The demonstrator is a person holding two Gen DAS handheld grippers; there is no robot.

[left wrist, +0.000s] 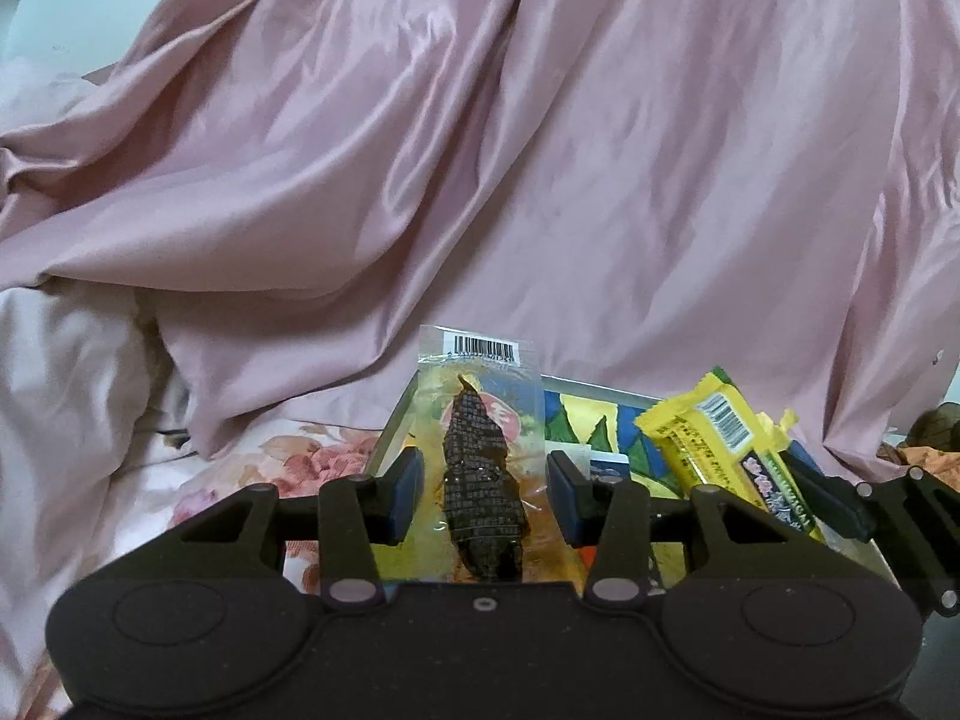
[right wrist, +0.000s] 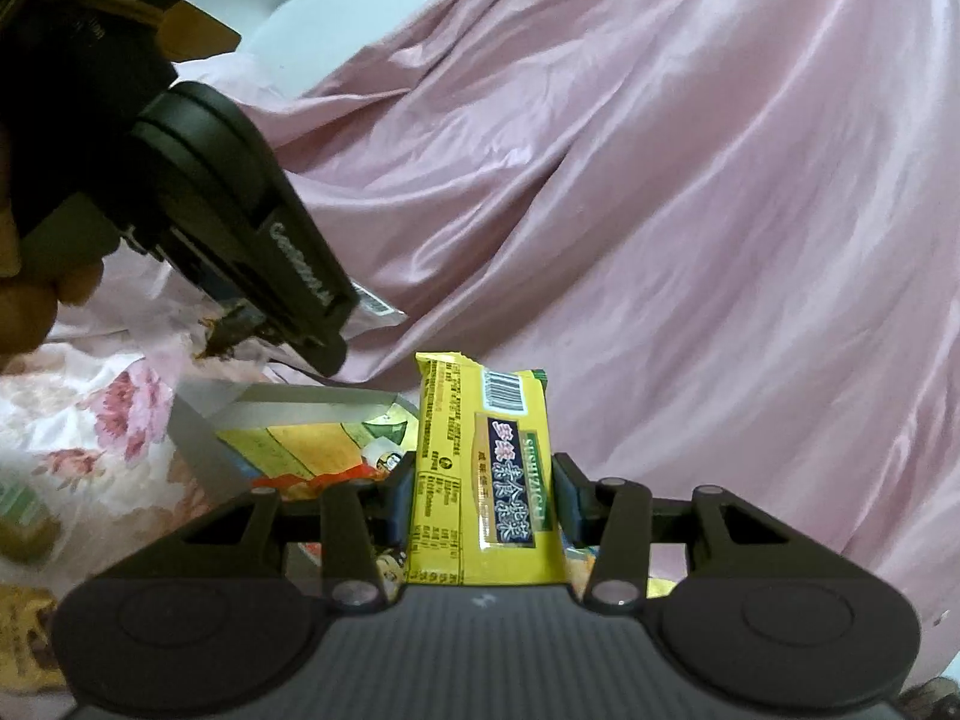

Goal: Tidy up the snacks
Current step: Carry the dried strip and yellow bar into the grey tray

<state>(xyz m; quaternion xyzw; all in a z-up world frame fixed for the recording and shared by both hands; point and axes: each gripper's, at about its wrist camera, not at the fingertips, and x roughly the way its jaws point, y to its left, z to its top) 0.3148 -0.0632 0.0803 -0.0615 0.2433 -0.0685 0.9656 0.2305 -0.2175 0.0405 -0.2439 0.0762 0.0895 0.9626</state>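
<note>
My left gripper (left wrist: 486,492) is shut on a clear packet (left wrist: 480,468) holding a dark, net-patterned snack. The packet stands upright between the blue pads (left wrist: 408,492). My right gripper (right wrist: 486,498) is shut on a yellow snack packet (right wrist: 480,468) with a barcode and a dark label, also upright. Both packets hang over a metal tin (left wrist: 390,438) with a colourful printed inside. In the left wrist view the right gripper (left wrist: 780,480) and the yellow packet (left wrist: 714,432) sit close on the right. In the right wrist view the left gripper (right wrist: 300,336) is at upper left, held by a hand.
A pink satin cover (left wrist: 540,150) rises behind everything. A floral bedsheet (right wrist: 120,408) lies under the tin (right wrist: 198,438). Other wrapped snacks lie inside the tin. A green packet (right wrist: 24,522) and a brownish snack (right wrist: 24,630) lie on the sheet at the left.
</note>
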